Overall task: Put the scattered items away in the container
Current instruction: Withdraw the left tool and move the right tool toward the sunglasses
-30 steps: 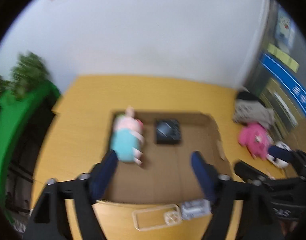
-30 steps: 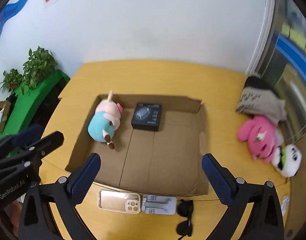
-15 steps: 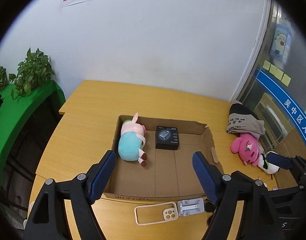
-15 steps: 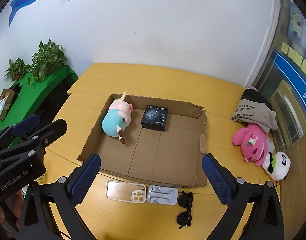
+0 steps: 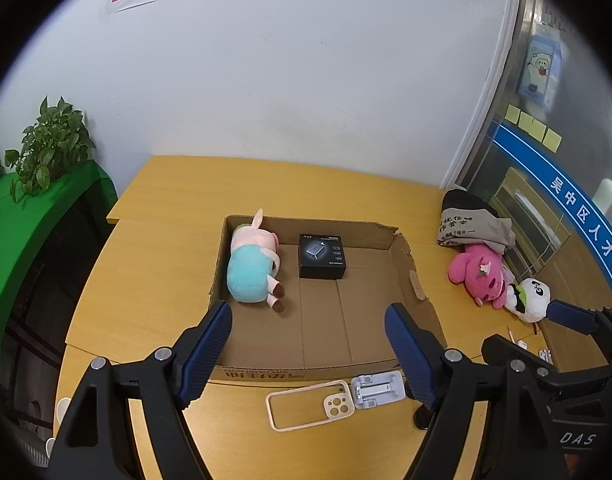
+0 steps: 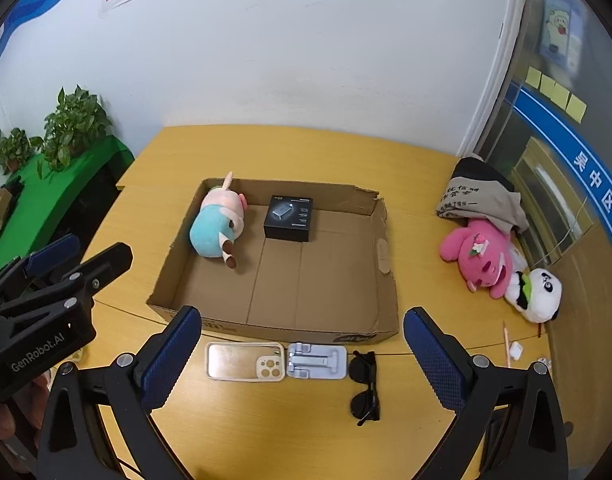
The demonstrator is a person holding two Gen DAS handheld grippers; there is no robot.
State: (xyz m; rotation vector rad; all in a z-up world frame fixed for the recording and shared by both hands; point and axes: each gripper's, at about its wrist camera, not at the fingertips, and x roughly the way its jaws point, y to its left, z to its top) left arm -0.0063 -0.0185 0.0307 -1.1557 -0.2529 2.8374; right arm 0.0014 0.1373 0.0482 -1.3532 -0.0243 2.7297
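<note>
I had both grippers hanging above the near edge of the table, and neither carried anything: the left gripper [image 5: 308,330] had its jaws spread wide with only air between the blue pads, and the right gripper [image 6: 302,344] stood just as wide and just as empty. The cardboard box [image 6: 386,264], a shallow open tray with one torn far corner, already held the blue-and-pink pig plush [image 6: 216,226] against its left wall and a small black product box [image 6: 289,218] near the back. Everything else was outside it: the clear phone case [image 6: 232,360], the folding phone stand [image 6: 316,361] touching it, and the black sunglasses [image 6: 364,384] lay in a row just in front of the box's near wall, while the pink plush [image 6: 480,254], the panda plush [image 6: 536,290] and a folded printed cloth bag [image 6: 478,196] sat bunched at the right edge of the yellow table [image 6: 266,432]. My worry was the flat pieces. The case and stand lay so low that the pads could skate over them or shove them under the box lip instead of gripping. The sunglasses, thin and folded, could twist out of a pinch. A careless descent could also catch the low cardboard wall and drag the whole box, and the two grippers, close side by side, might knock together.
</note>
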